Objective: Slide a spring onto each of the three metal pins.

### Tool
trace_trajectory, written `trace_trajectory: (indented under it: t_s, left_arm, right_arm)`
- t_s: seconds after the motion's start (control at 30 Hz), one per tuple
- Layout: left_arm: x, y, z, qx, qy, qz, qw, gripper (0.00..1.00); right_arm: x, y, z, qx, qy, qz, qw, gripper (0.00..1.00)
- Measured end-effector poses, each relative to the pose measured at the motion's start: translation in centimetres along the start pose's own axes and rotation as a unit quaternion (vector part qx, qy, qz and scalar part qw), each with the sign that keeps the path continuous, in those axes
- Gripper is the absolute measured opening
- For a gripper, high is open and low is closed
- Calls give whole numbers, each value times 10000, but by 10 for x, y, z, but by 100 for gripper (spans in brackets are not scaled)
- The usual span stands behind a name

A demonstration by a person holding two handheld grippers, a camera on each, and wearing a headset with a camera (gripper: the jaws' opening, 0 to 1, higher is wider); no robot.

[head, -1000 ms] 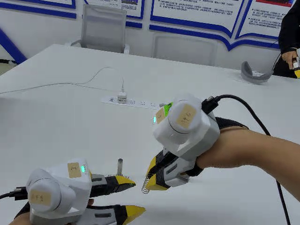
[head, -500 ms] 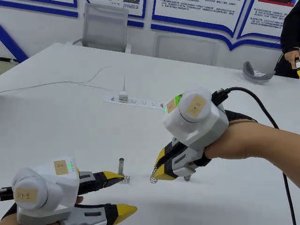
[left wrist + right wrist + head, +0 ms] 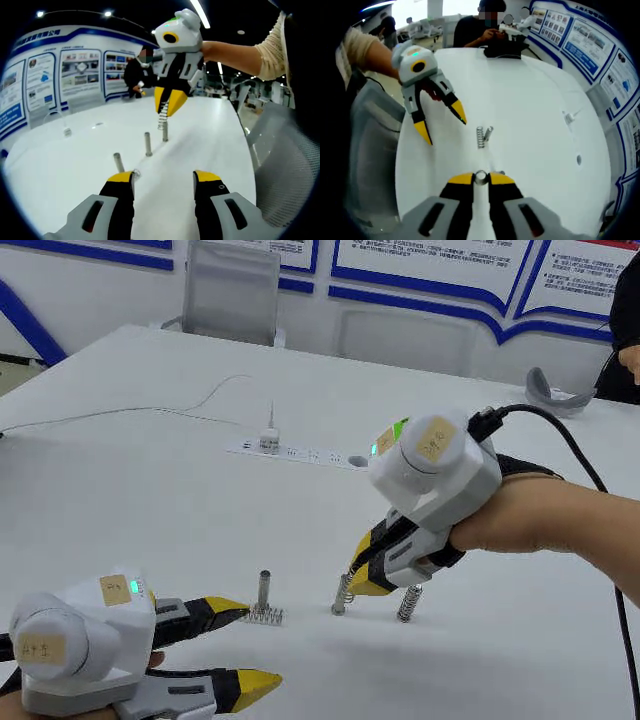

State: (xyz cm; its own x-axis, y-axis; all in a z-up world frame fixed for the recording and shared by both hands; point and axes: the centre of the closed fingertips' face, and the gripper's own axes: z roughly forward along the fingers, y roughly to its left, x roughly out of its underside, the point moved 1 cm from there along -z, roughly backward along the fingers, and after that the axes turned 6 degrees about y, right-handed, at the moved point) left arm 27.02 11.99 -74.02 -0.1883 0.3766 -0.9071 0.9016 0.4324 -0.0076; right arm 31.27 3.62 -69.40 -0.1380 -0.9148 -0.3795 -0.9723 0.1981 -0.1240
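- Right claw [image 3: 364, 585] clamps a spring [image 3: 162, 120] over an upright pin [image 3: 164, 132] on the white surface [image 3: 150, 490].
- Left claw [image 3: 262, 645] gapes wide; its tan label [image 3: 115, 590] is unreadable.

You're in an office-style meeting or demo room: a long white bench [image 3: 120, 490], a grey mesh office chair [image 3: 232, 290] at its far side, blue-trimmed information boards [image 3: 420, 260] on the wall, a power strip [image 3: 300, 453] with a cable [image 3: 200, 405], and ceiling lights [image 3: 107, 13] overhead.
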Motion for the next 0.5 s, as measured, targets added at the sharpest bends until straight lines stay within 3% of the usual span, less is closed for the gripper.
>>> trace_trajectory:
  t_s: [0.5]
  left_arm:
    - [5, 3, -2, -48, 19, -92, 9999, 51]
  right_arm:
    - [6, -28, 7, 199, 121, 166, 9996, 12]
